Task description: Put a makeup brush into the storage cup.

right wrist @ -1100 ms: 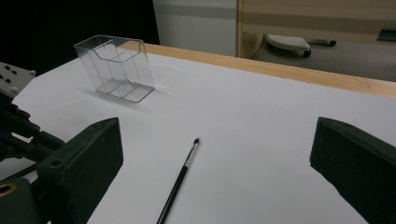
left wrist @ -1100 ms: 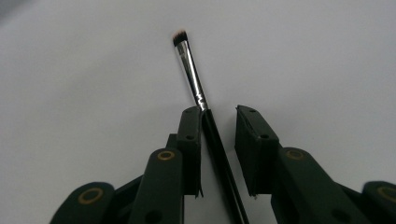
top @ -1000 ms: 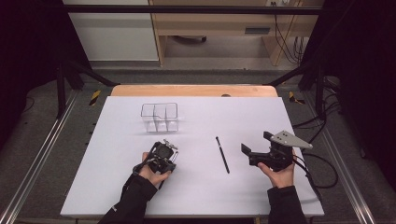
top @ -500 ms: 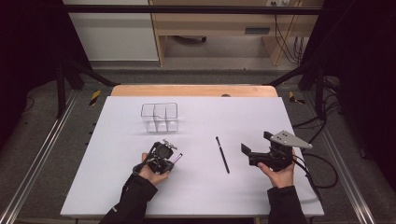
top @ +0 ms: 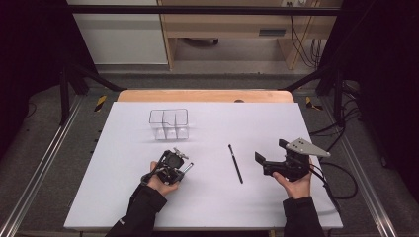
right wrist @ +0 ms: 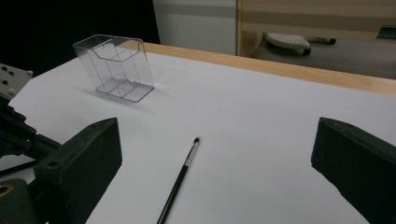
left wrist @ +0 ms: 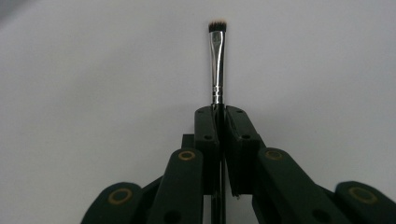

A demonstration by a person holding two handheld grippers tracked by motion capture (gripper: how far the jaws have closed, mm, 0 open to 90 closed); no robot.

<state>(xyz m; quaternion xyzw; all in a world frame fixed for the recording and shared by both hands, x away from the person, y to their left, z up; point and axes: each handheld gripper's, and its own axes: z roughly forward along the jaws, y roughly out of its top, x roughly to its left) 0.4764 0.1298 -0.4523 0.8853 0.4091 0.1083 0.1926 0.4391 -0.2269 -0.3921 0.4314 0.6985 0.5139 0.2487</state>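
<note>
— So, from the high view, why is the left gripper (top: 174,165) sitting low on the white table (top: 118,197)?
— It looks to be carrying a small makeup brush (top: 188,168), though from up there the brush is a faint sliver. The clear organiser (top: 169,123) stands beyond it, well apart, likely the place such brushes go. A second, dark brush (top: 235,163) lies flat between the two hands.
— And the left gripper view?
— Its jaws are clamped on the brush's handle (left wrist: 217,70), bristles pointing straight away, ferrule just clear of the tips; a grip near the handle keeps the head free.
— The right gripper view?
— The right gripper (top: 269,159) has its jaws spread wide, empty, framing the dark brush (right wrist: 180,179) on the table, probably lined up to take it. The organiser (right wrist: 116,67) stands farther off, upright.
</note>
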